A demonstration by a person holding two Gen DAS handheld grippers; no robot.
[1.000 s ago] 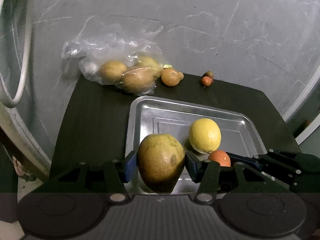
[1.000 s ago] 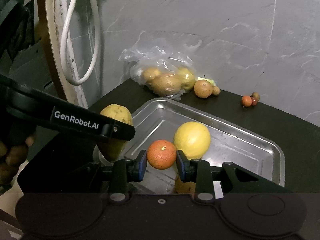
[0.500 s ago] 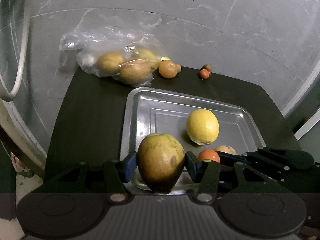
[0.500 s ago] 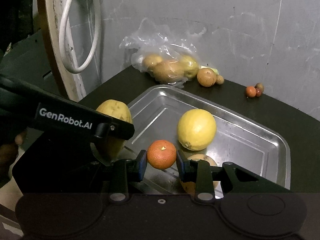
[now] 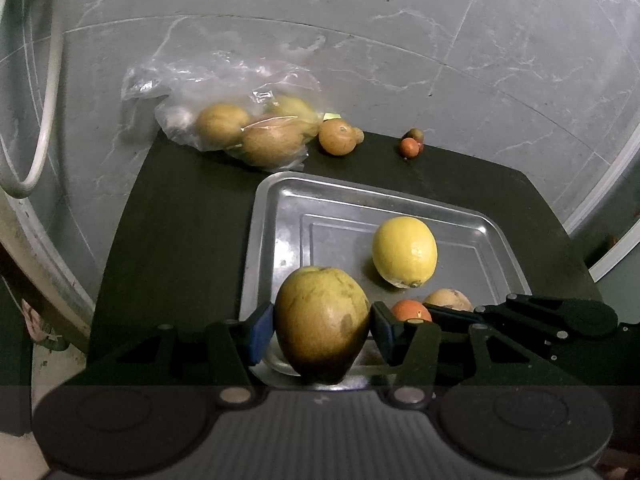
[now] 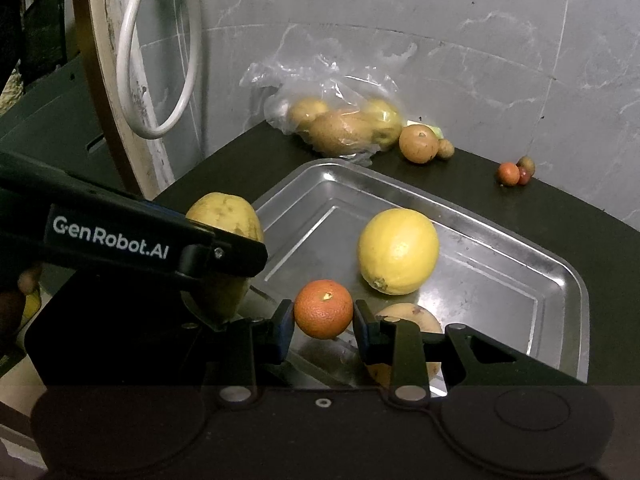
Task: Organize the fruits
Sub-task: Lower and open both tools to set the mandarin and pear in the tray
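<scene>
Both grippers drifted back toward tray's near edge. Left gripper (image 5: 322,330) clamps yellow-green pear (image 5: 322,320), brown-bruised; right gripper (image 6: 323,320) clamps small orange (image 6: 323,309), both over metal tray (image 6: 560,276) beside lemon (image 6: 398,250). Lower onto bare tray floor before releasing, clear of lemon, so nothing rolls.

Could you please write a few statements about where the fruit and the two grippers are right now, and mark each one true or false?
1. The left gripper is shut on the yellow-green fruit. True.
2. The right gripper is open and holds nothing. False: it is shut on the small orange.
3. The lemon lies in the metal tray. True.
4. The plastic bag sits inside the tray. False: it lies on the dark table beyond the tray, against the wall.
</scene>
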